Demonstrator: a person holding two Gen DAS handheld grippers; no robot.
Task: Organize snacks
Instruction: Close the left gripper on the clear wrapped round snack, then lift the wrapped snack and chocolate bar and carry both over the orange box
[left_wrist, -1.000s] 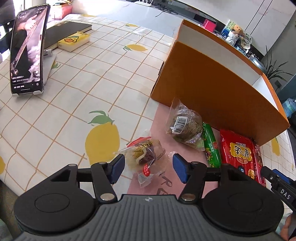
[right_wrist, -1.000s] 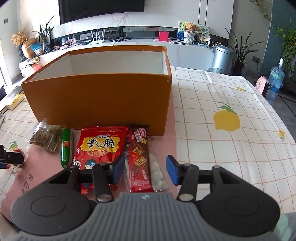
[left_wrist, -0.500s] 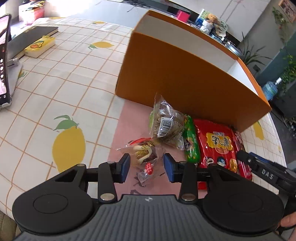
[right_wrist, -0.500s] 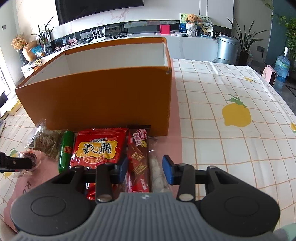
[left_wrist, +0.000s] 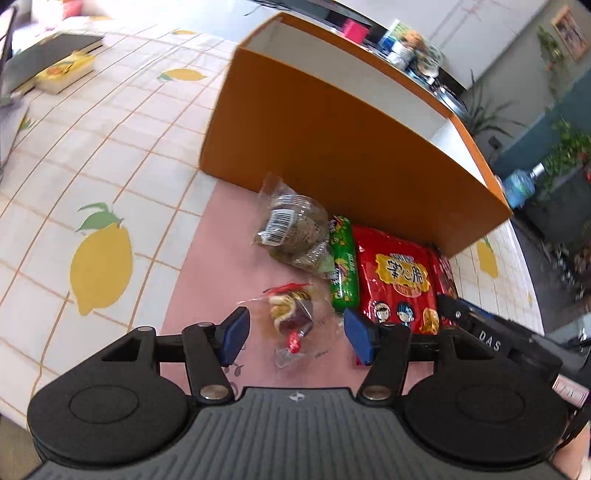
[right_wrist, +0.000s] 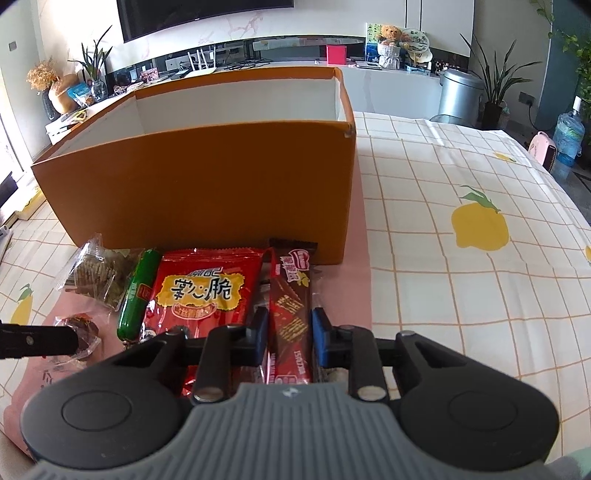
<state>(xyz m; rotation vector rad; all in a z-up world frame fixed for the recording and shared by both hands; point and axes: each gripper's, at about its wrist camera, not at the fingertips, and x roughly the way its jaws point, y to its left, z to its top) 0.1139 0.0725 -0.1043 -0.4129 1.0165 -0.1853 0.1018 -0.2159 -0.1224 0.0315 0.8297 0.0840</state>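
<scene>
An open orange box (left_wrist: 332, 147) (right_wrist: 207, 177) stands on the table with snacks on a pink mat in front of it. My left gripper (left_wrist: 295, 332) is open, its pads either side of a small clear-wrapped pastry (left_wrist: 291, 314). Beyond lie a clear bag of brown cake (left_wrist: 291, 229), a green sausage (left_wrist: 343, 269) and a red snack bag (left_wrist: 399, 280). My right gripper (right_wrist: 290, 334) is shut on a dark red wafer bar (right_wrist: 290, 306), lying beside the red snack bag (right_wrist: 201, 291) and green sausage (right_wrist: 138, 291).
The table has a cream cloth with lemon prints (left_wrist: 99, 269). A black book (left_wrist: 48, 55) and a yellow box (left_wrist: 66, 72) lie far left. The pink mat (left_wrist: 221, 258) lies under the snacks. Open cloth lies right of the box (right_wrist: 461, 221).
My left gripper swung right toward the box, narrowed, then opened again around the pastry. My right gripper moved forward and closed onto the wafer bar.
</scene>
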